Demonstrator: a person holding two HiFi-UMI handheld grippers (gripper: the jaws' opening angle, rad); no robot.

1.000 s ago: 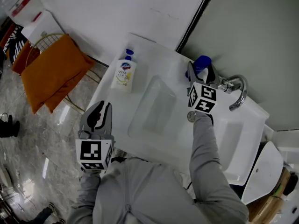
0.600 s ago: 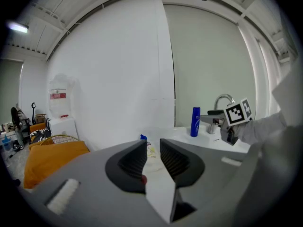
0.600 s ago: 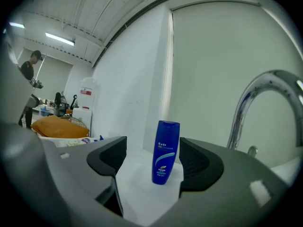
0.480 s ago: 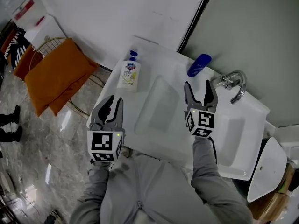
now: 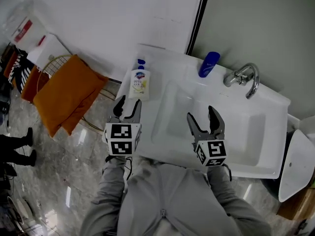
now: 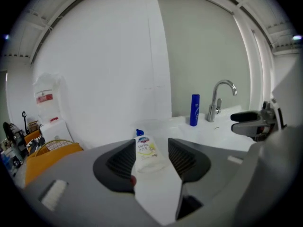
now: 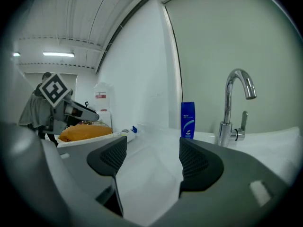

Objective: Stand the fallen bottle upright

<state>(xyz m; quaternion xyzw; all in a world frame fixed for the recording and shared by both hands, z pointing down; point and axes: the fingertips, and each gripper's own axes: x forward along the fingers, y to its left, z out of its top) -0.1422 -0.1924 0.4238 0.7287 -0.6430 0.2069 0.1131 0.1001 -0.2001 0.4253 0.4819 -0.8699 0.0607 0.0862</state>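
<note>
Left gripper [image 6: 151, 143] jaws just opened, empty; bottle [image 6: 147, 152] lies ahead, apparently untouched.

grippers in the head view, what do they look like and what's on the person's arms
Both the left gripper and right gripper have two curved dark grey jaws with ribbed black pads, and each carries a white cube with black square markers. Long grey sleeves cover the arms. No cables show. The left jaws have just been opening, with nothing between them.
</note>
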